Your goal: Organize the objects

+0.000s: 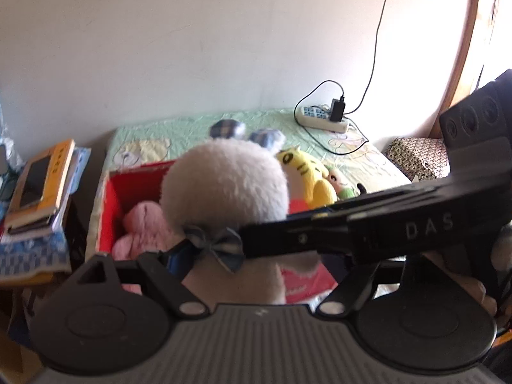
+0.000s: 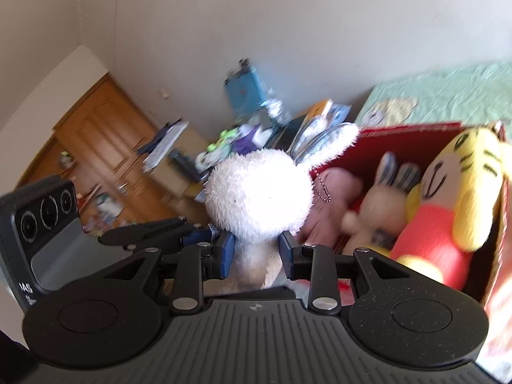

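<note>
I have the fluffy white plush rabbit [image 2: 259, 192] clamped at the neck between my right gripper [image 2: 256, 251] fingers, the left gripper [image 1: 204, 249] fingers apparently pinching its neck too, so next I judge it needs lowering into the red cardboard box [image 2: 400, 137] beyond the fingertips.

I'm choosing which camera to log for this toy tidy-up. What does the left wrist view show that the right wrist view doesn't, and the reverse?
Only the left wrist view shows the power strip with its charger on the bed, the bunny's bow, and the right tongs reaching in from the side.

Only the right wrist view shows the wooden door, the cluttered desk and a small bunny inside the box.

Both show the white bunny gripped at the neck, the red box, the pink plush and the yellow tiger.
</note>
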Action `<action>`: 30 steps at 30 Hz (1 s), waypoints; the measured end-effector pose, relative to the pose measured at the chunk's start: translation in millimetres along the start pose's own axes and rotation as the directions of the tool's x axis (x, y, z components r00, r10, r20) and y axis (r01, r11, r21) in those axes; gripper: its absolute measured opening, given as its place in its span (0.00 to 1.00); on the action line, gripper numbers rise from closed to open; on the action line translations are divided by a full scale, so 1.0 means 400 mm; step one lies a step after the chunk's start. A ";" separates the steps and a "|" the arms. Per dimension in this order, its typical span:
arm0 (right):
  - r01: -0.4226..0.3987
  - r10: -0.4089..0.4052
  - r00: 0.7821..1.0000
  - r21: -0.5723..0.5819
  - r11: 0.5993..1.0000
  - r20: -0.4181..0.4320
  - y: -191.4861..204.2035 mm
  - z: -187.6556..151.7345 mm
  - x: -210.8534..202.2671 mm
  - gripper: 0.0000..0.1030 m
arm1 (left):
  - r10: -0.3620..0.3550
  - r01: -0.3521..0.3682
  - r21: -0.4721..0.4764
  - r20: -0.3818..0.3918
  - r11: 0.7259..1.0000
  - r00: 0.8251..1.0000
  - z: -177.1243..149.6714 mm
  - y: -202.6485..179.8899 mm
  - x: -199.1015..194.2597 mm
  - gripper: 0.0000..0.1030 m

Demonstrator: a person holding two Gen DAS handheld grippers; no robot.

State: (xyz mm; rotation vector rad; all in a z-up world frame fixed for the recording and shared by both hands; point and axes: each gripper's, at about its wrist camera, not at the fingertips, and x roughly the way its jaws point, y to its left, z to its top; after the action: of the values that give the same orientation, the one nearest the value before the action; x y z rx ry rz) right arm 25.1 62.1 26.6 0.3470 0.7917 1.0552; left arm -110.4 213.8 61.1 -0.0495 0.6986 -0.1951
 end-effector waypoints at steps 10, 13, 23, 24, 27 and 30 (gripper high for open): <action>0.176 -0.182 0.980 0.085 0.981 0.076 -0.060 0.037 0.007 0.33 | -0.134 0.135 0.028 -0.015 0.990 0.991 0.050 0.038 0.123 0.78; 0.222 -0.229 0.971 0.094 0.970 0.070 -0.076 0.039 0.017 0.33 | -0.160 0.161 0.015 -0.039 0.987 0.986 0.052 0.047 0.167 0.78; 0.324 -0.331 0.943 0.127 0.937 0.040 -0.127 0.038 0.032 0.32 | -0.217 0.219 0.004 -0.123 0.976 0.968 0.029 0.047 0.271 0.80; 0.332 -0.339 0.940 0.126 0.935 0.038 -0.131 0.036 0.035 0.32 | -0.220 0.222 0.003 -0.130 0.975 0.967 0.028 0.049 0.279 0.80; 0.346 -0.353 0.935 0.136 0.928 0.037 -0.143 0.033 0.041 0.32 | -0.234 0.237 -0.002 -0.143 0.972 0.962 0.030 0.056 0.296 0.80; 0.353 -0.361 0.932 0.165 0.921 0.020 -0.160 0.032 0.048 0.32 | -0.244 0.246 -0.005 -0.159 0.969 0.957 0.030 0.064 0.314 0.81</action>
State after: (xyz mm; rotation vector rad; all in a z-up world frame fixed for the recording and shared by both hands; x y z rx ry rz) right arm 80.3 49.9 -11.5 0.3471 0.8587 0.6393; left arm -4.6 214.1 -12.1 -0.1078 0.8497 -0.4460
